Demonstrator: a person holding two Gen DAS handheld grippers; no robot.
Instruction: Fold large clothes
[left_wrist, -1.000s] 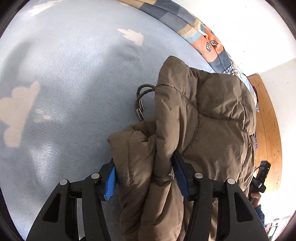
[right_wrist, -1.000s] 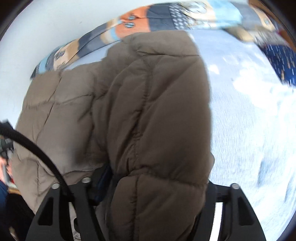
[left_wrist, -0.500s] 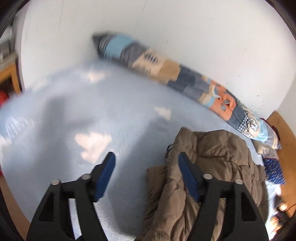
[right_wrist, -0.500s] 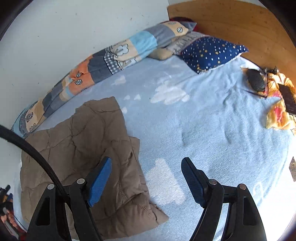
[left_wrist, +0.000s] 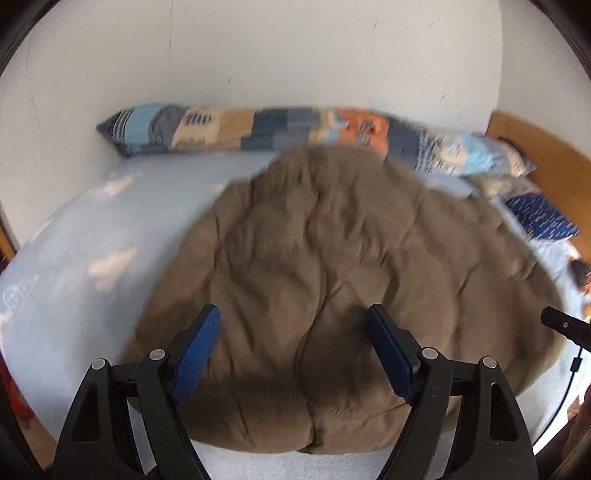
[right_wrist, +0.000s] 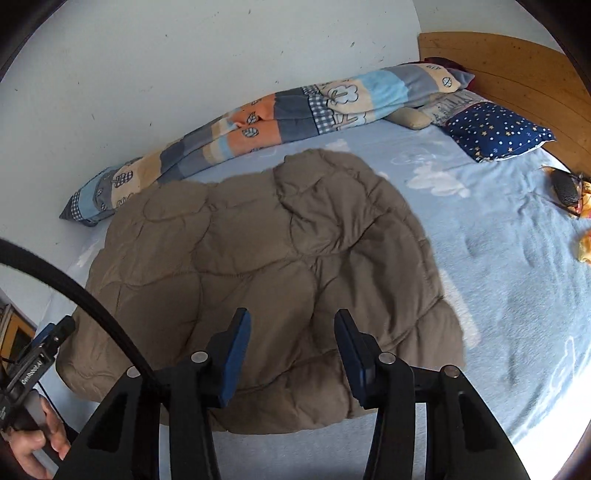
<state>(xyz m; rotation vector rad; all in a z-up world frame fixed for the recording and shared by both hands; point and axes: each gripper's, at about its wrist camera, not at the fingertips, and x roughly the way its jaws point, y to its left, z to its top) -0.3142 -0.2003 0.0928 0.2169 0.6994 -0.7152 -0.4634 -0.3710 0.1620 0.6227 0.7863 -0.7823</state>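
The bed (right_wrist: 517, 266), under a pale blue sheet with white clouds, fills both views, and everything else can be placed against the jacket (right_wrist: 258, 266), a brown quilted puffer lying folded into a broad, roughly squarish pad in the middle of the sheet. Beyond the jacket, along the wall, runs a long patchwork bolster (right_wrist: 280, 114); to the jacket's far right sit a starred navy pillow (right_wrist: 498, 133) and the wooden headboard (right_wrist: 517, 74), well apart from it. The jacket's longer side seems to run across both views, parallel to the bolster, with its near rounded edge facing the fingers. The left gripper (left_wrist: 295, 332) hangs over the jacket's near half, its jaws opening wide, with nothing between them and the blue pads clear of the cloth. The right gripper (right_wrist: 291, 336) hangs over the same near edge, a little toward the jacket's right side; its jaws are closing, yet the pads press on nothing and the quilting lies loose below them. So both are released and empty. A hand (right_wrist: 33, 443) gripping the left tool's handle shows just off the jacket's near left corner. Judging by how it lies, the jacket stretches straight ahead of both sets of fingers, neither arm clearly nearer, so any further fold would likely start from the near edge or the two near corners, carried away toward the bolster.
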